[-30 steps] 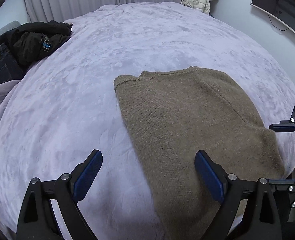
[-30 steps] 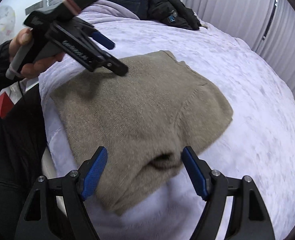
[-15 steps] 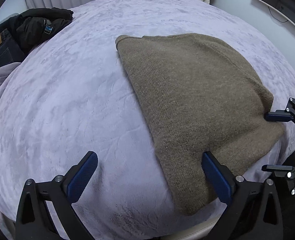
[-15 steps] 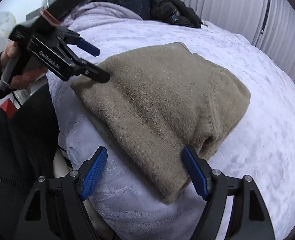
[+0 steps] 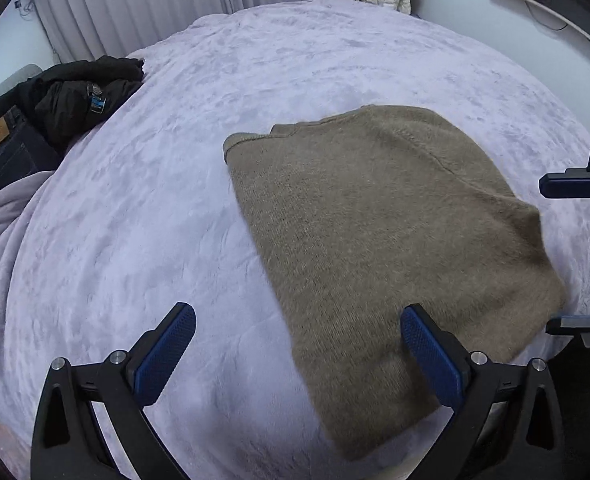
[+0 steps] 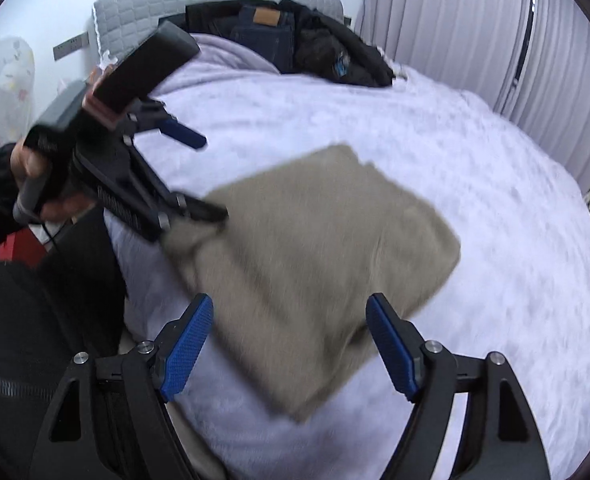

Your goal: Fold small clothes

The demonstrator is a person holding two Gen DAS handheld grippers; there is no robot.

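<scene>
A brown knitted sweater (image 5: 379, 240) lies folded into a rough rectangle, flat on the lilac bed cover (image 5: 155, 220). Seen from the left wrist, its ribbed neck edge points toward 11 o'clock and its long fold runs down toward 5 o'clock, near the bed's edge.

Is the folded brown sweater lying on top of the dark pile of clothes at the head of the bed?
No, the brown sweater lies on the lilac blanket, well apart from the dark pile of clothes.
</scene>
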